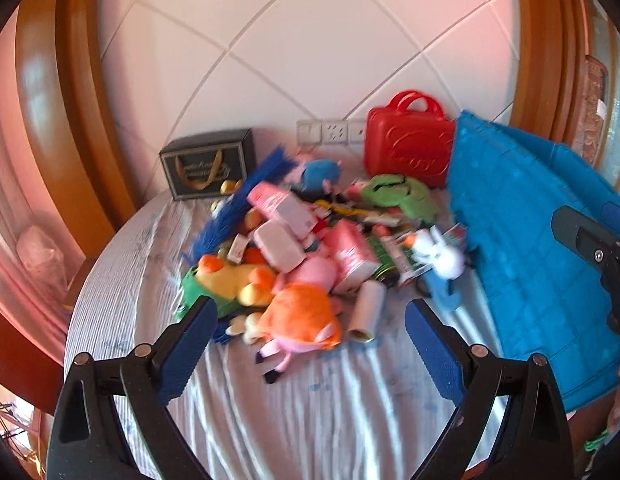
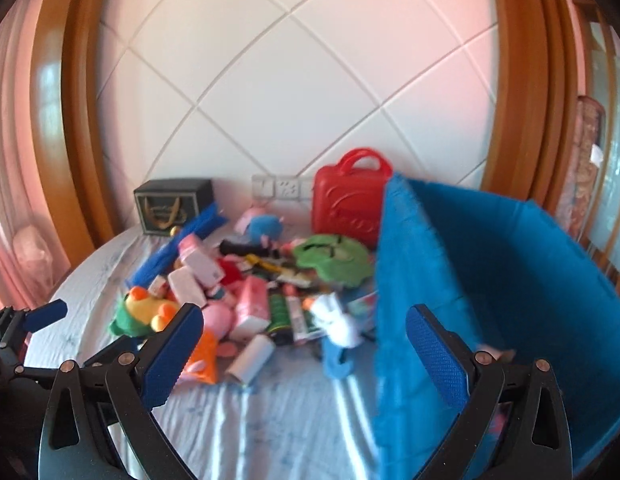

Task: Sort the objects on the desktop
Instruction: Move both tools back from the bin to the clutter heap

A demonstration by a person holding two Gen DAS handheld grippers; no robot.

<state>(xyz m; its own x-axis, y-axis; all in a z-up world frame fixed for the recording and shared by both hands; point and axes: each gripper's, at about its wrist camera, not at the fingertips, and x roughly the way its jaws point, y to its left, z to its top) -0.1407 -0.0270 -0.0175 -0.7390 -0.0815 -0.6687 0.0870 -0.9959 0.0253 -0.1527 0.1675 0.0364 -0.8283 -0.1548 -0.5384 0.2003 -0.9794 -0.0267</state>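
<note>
A heap of toys and packets lies on the round table (image 1: pixel 270 420): an orange-dressed pig plush (image 1: pixel 300 322), a yellow-green plush (image 1: pixel 230 280), pink cartons (image 1: pixel 351 254), a white roll (image 1: pixel 367 310), a white toy (image 1: pixel 439 256) and a green toy (image 1: pixel 401 196). My left gripper (image 1: pixel 310 348) is open and empty, just short of the pig plush. My right gripper (image 2: pixel 304 354) is open and empty, between the heap and the blue fabric bin (image 2: pixel 489 300). The white roll (image 2: pixel 252 358) lies just beyond its fingers.
A red plastic case (image 1: pixel 407 144) and a black box (image 1: pixel 208 162) stand at the back by the wall sockets (image 1: pixel 329 132). The blue bin (image 1: pixel 529 240) stands at the right. Wooden frames flank the white wall. The left gripper's finger (image 2: pixel 46 314) shows at the right view's left edge.
</note>
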